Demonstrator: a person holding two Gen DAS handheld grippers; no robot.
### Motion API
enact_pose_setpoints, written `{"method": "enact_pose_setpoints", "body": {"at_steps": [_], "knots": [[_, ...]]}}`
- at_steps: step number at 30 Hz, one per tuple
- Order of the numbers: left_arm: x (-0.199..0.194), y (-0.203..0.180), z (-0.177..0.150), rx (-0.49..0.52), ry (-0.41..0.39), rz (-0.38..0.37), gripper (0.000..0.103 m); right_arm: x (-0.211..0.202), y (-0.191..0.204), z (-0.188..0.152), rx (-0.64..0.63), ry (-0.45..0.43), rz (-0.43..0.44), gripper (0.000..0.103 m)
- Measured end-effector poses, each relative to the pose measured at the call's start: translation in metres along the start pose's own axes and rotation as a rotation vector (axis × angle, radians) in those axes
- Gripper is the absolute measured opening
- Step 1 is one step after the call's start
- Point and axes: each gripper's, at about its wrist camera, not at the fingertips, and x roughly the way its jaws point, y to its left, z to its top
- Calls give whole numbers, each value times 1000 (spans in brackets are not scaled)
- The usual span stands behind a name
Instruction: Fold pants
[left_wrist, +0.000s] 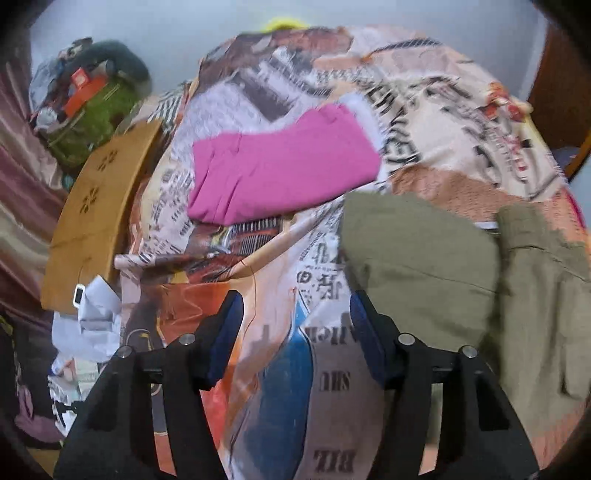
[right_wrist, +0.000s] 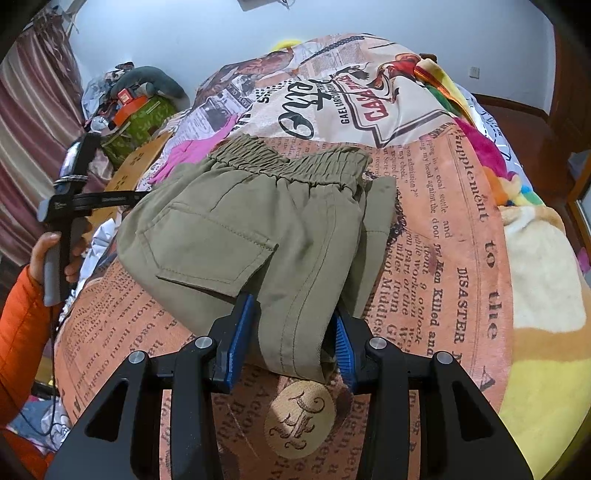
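Note:
Olive green pants (right_wrist: 236, 229) lie folded on the newspaper-print bedspread (right_wrist: 436, 236), with the elastic waistband at the far end and a back pocket facing up. My right gripper (right_wrist: 291, 338) is shut on the pants' near folded edge, and cloth fills the gap between the blue pads. In the left wrist view the pants (left_wrist: 417, 258) lie just to the right of my left gripper (left_wrist: 295, 321). That gripper stands open over the bare bedspread with nothing between its fingers. A folded pink garment (left_wrist: 280, 166) lies farther back.
A hand in an orange sleeve (right_wrist: 22, 332) holds the left gripper's handle (right_wrist: 55, 266) at the bed's left edge. A brown wooden board (left_wrist: 96, 206), crumpled paper (left_wrist: 92, 317) and a cluttered green bag (left_wrist: 92, 110) sit to the left. A bright fleece blanket (right_wrist: 532, 295) covers the right side.

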Motion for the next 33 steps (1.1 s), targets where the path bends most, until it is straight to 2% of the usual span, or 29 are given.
{"method": "enact_pose_setpoints", "body": {"at_steps": [5, 10, 15, 19, 23, 33], "knots": [[-27, -4, -10, 32, -28, -72, 72, -8, -1, 10, 3, 1, -14, 38], [-22, -17, -19, 41, 5, -151, 76, -19, 0, 26, -26, -39, -51, 38], [-1, -37, -31, 95, 59, -135, 77, -15, -3, 43, -64, -35, -94, 38], [5, -34, -33, 78, 54, -126, 87, -15, -9, 55, -74, -52, -117, 44], [6, -35, -37, 90, 37, -116, 89, -9, -16, 68, -79, -66, -115, 48], [4, -42, -39, 131, 1, -56, 92, 59, -37, 107, -74, 30, -87, 48]]}}
